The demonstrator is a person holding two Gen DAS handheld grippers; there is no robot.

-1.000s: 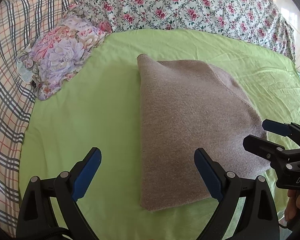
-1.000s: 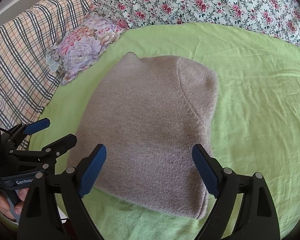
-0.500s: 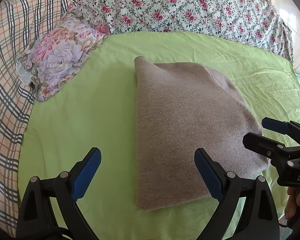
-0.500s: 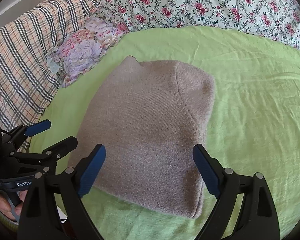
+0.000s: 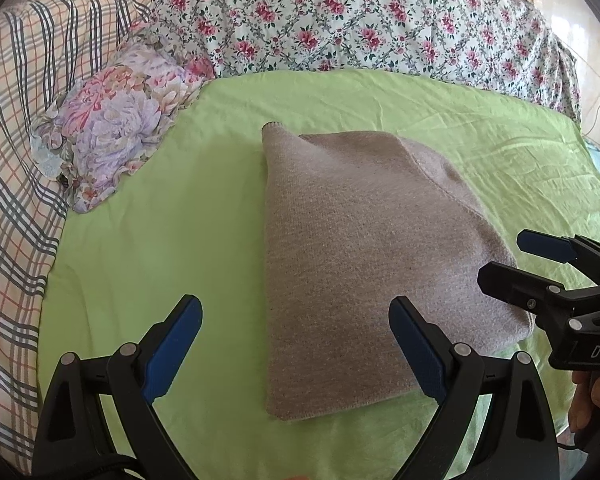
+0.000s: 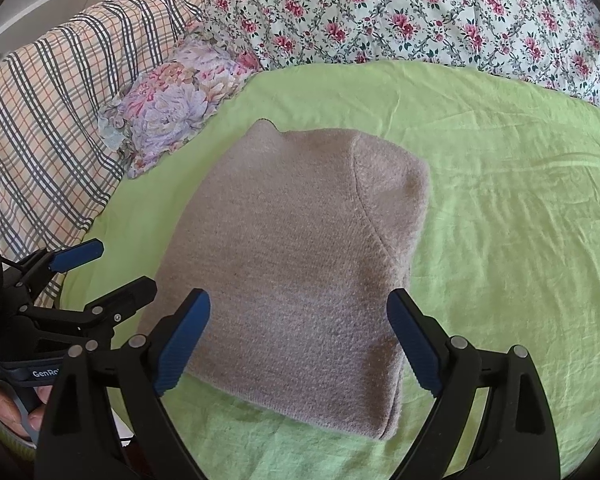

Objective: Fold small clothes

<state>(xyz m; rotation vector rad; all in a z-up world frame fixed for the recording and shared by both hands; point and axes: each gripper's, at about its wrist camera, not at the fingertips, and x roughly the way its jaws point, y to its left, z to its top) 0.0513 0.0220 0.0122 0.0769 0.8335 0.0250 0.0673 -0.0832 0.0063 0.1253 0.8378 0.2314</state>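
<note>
A folded grey-brown knit garment (image 5: 364,256) lies flat on the green sheet (image 5: 172,240); it also shows in the right wrist view (image 6: 296,264). My left gripper (image 5: 296,344) is open and empty, hovering over the garment's near left edge. My right gripper (image 6: 298,340) is open and empty, above the garment's near edge. The right gripper shows in the left wrist view (image 5: 508,260) at the garment's right side. The left gripper shows in the right wrist view (image 6: 108,268) at its left side.
A floral pillow (image 5: 112,120) lies at the left of the sheet. A plaid blanket (image 5: 16,160) runs along the left side. A rose-patterned quilt (image 5: 360,20) is heaped at the back. The green sheet (image 6: 520,220) extends to the right.
Both grippers have pulled back slightly toward the near side. The garment lies still and keeps its shape. Both grippers stay open.
</note>
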